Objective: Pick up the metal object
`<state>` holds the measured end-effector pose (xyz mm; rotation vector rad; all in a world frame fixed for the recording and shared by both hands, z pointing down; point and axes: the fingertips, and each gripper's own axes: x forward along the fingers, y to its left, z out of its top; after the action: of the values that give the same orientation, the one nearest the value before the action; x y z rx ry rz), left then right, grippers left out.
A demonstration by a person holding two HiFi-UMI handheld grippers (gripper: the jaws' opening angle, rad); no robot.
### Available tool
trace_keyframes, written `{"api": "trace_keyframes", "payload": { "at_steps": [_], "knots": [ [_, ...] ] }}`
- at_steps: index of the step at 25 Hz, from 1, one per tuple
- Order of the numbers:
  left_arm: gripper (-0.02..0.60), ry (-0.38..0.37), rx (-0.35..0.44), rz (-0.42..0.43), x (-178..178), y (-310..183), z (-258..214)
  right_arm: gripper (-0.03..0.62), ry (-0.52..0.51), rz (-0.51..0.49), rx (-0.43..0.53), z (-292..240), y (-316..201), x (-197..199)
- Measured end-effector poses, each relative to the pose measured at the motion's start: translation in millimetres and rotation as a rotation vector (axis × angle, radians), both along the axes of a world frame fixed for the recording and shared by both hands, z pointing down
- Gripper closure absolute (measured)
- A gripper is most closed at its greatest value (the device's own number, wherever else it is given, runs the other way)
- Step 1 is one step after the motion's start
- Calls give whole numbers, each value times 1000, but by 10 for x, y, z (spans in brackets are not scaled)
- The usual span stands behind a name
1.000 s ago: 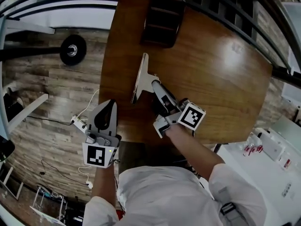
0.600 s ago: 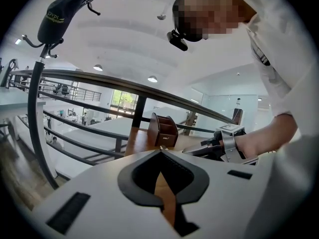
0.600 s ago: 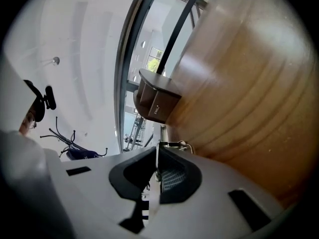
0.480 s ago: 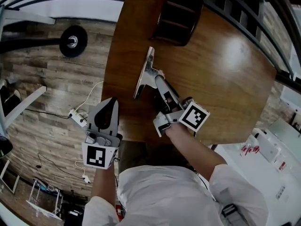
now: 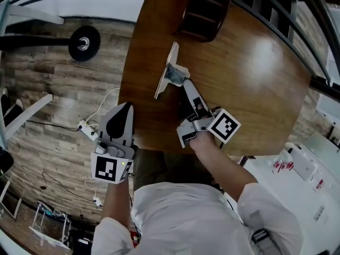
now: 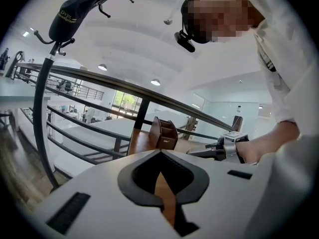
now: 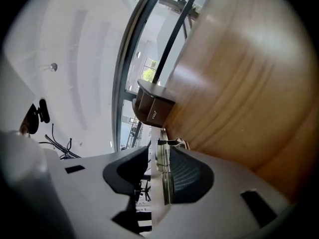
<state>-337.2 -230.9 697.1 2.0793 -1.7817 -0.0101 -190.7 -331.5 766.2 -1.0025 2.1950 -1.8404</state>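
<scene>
The metal object (image 5: 171,73) is a thin flat bar with a short cross-piece, standing on edge on the brown wooden table (image 5: 255,89). My right gripper (image 5: 187,85) reaches to its cross-piece from the near side. In the right gripper view the metal object (image 7: 163,176) lies between the jaws of the right gripper (image 7: 158,152), against the right pad with a gap to the left pad; the jaws are opening. My left gripper (image 5: 125,107) hangs off the table's left edge over the floor, holding nothing. In the left gripper view its jaws (image 6: 160,152) meet at the tips.
A dark brown wooden holder (image 5: 204,9) stands at the table's far edge, beyond the metal object. A black railing (image 5: 276,15) runs behind the table. A power strip with cables (image 5: 87,132) lies on the plank floor at left. A round black base (image 5: 84,42) sits farther left.
The right gripper and the metal object sit a little farther up the table, nearer the brown holder. The left gripper has hardly moved.
</scene>
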Motion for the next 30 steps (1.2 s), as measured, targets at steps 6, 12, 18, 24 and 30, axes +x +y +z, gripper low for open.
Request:
{"api": "trace_keyframes", "payload": {
  "at_steps": [6,12,18,24,30],
  "knots": [
    [568,4,54,34,101,274,-440,474,44,50,107,-508,300,335],
    [568,-6,141,75,288,552,-1190,551,40,74,376,-1542,635,636],
    [568,43,198,139,750,962,-2117,566,143,47,638,-2598,1153,1148],
    [568,5,286,228,1220,1055,-2895,566,173,82,853,-3530,1388,1687],
    [568,-21,344,249,1861,1277,-3430,566,268,98,1086,-4237,1751,2426]
  ]
}}
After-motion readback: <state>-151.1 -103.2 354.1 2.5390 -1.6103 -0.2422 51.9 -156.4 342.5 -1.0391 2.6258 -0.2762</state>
